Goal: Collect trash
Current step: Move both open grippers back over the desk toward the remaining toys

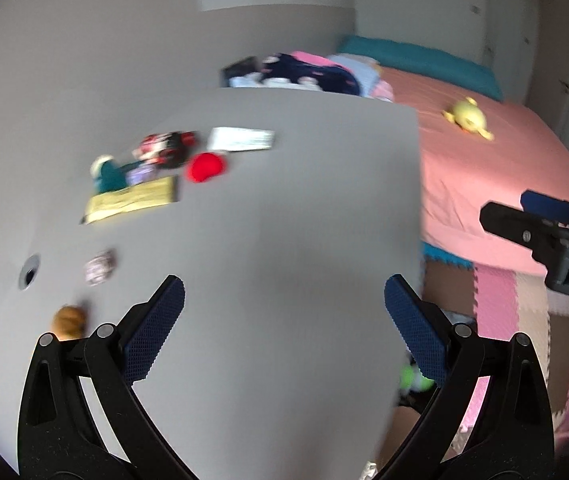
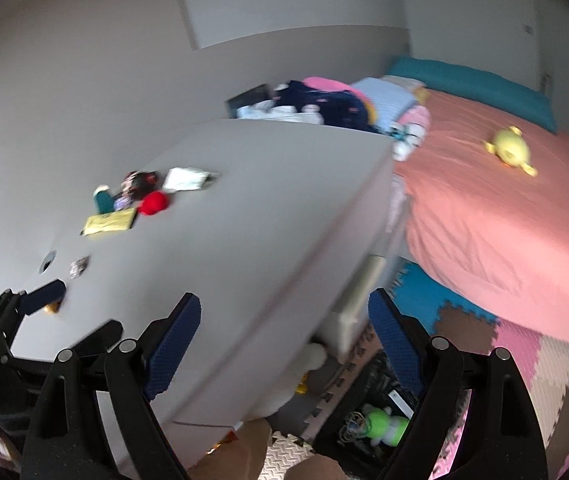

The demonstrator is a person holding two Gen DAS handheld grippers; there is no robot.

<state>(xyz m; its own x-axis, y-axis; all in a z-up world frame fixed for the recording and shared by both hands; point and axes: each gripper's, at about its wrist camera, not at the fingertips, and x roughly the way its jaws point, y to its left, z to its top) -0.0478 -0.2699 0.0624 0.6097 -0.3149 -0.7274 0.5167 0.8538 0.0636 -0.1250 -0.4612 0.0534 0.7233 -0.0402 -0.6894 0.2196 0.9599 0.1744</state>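
Observation:
On the grey table (image 1: 284,200) lies a blurred cluster of litter: a yellow packet (image 1: 132,198), a red lump (image 1: 204,166), a white paper (image 1: 242,138), a black-and-red wrapper (image 1: 166,148) and a teal thing (image 1: 108,174). Nearer lie a small crumpled wrapper (image 1: 100,266) and a brown ball (image 1: 69,320). My left gripper (image 1: 284,292) hangs open over the bare tabletop, holding nothing. My right gripper (image 2: 284,306) is open and empty over the table's right edge, beside the left gripper (image 2: 80,310). The yellow packet (image 2: 110,222) and crumpled wrapper (image 2: 78,268) lie far left of it.
A round cable hole (image 1: 29,276) sits in the table's left side. A pink bed (image 2: 504,240) with a yellow plush (image 2: 510,150) stands to the right, clothes (image 2: 324,104) piled at its head. Foam mats (image 2: 544,368) cover the floor. A box with a green toy (image 2: 384,424) sits below.

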